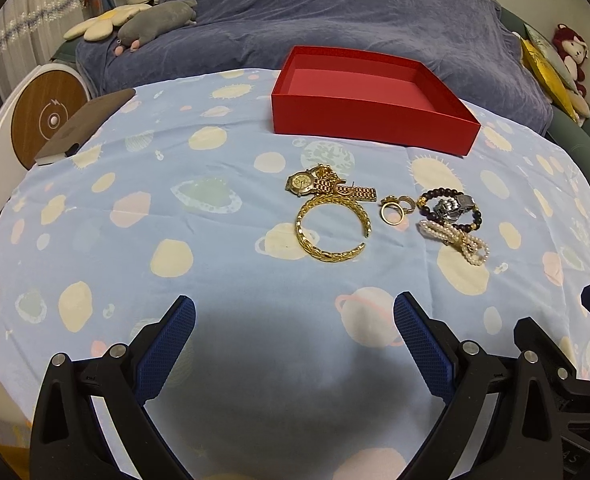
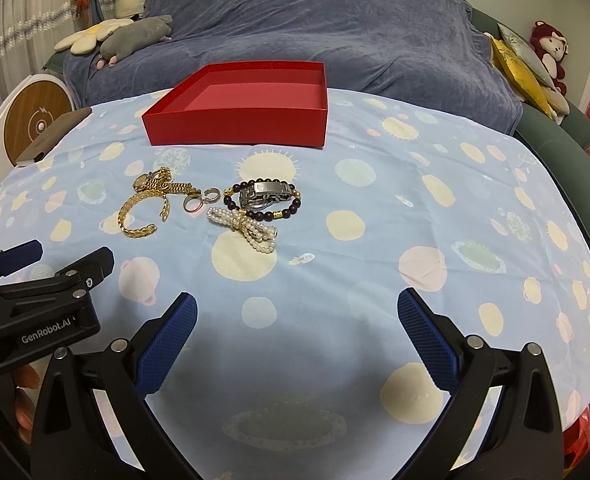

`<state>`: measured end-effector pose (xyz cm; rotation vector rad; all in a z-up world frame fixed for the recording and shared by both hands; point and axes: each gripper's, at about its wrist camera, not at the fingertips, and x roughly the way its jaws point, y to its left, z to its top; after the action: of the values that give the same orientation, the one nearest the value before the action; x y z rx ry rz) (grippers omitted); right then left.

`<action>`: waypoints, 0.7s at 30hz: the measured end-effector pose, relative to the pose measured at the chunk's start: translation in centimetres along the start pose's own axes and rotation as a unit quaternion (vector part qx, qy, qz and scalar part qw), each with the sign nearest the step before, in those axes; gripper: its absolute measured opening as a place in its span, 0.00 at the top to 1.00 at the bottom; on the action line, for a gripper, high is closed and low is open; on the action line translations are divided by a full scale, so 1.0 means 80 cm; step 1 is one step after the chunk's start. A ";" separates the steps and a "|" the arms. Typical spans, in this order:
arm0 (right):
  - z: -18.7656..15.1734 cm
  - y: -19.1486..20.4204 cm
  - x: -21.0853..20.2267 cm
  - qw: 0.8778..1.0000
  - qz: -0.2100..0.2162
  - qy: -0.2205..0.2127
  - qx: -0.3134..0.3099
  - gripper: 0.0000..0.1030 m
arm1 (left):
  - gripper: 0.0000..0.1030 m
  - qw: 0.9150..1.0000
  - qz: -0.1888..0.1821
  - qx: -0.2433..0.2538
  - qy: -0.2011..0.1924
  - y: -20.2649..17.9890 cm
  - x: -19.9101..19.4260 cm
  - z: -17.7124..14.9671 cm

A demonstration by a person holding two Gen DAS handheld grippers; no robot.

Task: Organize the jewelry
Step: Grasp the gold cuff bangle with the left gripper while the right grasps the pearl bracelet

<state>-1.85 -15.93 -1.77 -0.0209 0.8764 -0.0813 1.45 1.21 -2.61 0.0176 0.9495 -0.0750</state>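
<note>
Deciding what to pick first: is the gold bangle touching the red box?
Apart. The left wrist view shows patterned cloth between the gold bangle and the red box; the gold watch lies between them.

A pale blue tablecloth [image 2: 375, 208] printed with cream, pink and green planets covers the table. Behind it a slate-blue plush throw [image 1: 335, 12] drapes a sofa. On the sofa's left lie a grey stuffed animal [image 2: 139, 36] and a cream flower-shaped cushion [image 1: 103, 20]; at its right sit yellow cushions [image 2: 515, 68] and a dark red plush monkey [image 1: 573, 50]. A round wooden-faced device [image 1: 47, 116] stands at the left.
</note>
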 end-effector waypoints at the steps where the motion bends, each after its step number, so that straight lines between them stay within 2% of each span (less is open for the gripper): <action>1: 0.000 0.000 0.003 1.000 0.001 0.002 0.000 0.05 | 0.06 1.000 0.000 0.001 0.002 0.002 0.005 0.001; 7: 0.003 -0.008 0.022 1.000 0.020 0.018 0.016 0.05 | 0.06 1.000 -0.008 -0.006 0.000 0.005 0.030 0.012; 18: 0.007 -0.014 0.056 0.999 0.026 0.037 0.029 0.05 | 0.06 1.000 -0.009 0.007 -0.005 -0.015 0.072 0.039; 20: 0.008 -0.015 0.061 0.998 0.028 0.040 0.030 0.05 | 0.14 1.000 -0.010 0.011 -0.003 -0.018 0.079 0.042; 21: 0.009 -0.015 0.063 0.998 0.028 0.041 0.031 0.05 | 0.14 1.000 -0.005 0.015 -0.005 -0.020 0.081 0.042</action>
<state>1.87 -17.52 -5.12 0.0651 0.9555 -0.0570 7.86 -0.89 -5.89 0.0395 0.9390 -0.0980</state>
